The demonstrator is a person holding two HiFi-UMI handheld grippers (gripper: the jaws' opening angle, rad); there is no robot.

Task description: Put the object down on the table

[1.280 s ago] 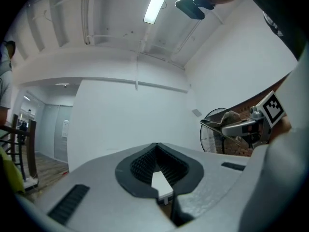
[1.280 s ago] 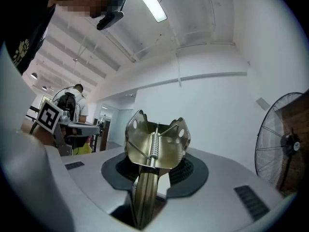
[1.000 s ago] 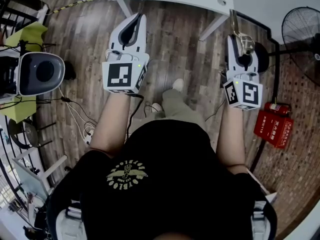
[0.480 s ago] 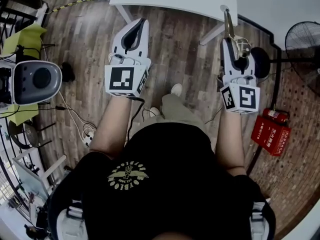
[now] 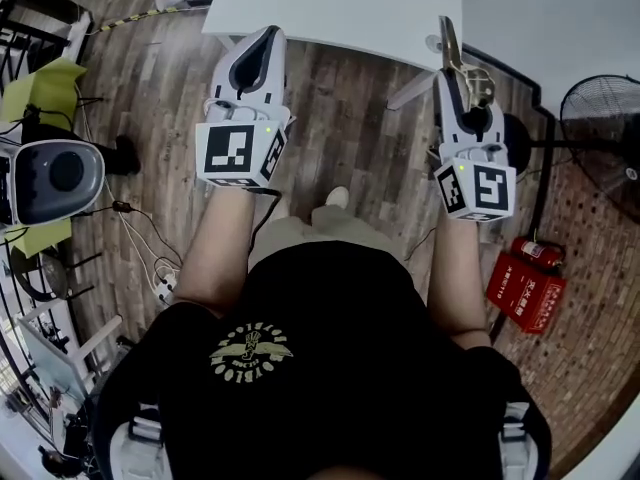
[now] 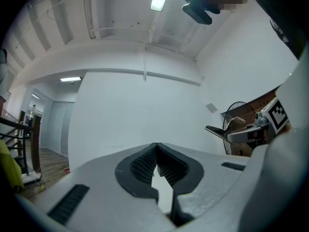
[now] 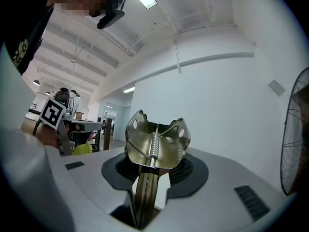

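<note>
Obs. Largest item in the scene: the white table (image 5: 330,3), at the far edge of the head view, with wooden floor (image 5: 350,128) between it and me. Both grippers were held out over that floor, near the table's front edge.

Left gripper (image 6: 156,149): jaws pressed together at the tips, nothing between them. It was 1 spare tool, idle on the left.

Right gripper (image 7: 153,175): jaws pinching the lower shank of the metal spring clamp (image 7: 157,141), pads on both sides of it. In the head view the clamp (image 5: 462,68) sat on the right, its far tip over the table's near right corner.

Orientation. Long axis ran along my jaws, from near to far, leaning slightly left. The wide end, with 2 pierced ears and the coil spring between them, pointed away from me; the narrow shank end sat in my grip. Behind it the right gripper view showed wall and ceiling, not tabletop, so I judged the clamp pitched upward.

Method note for set-down (judgement): carry further over the table, well inside the edge; tip the nose down until the long axis lies level; rest the clamp on the surface before spreading the jaws, so that it cannot roll off the corner.
</note>
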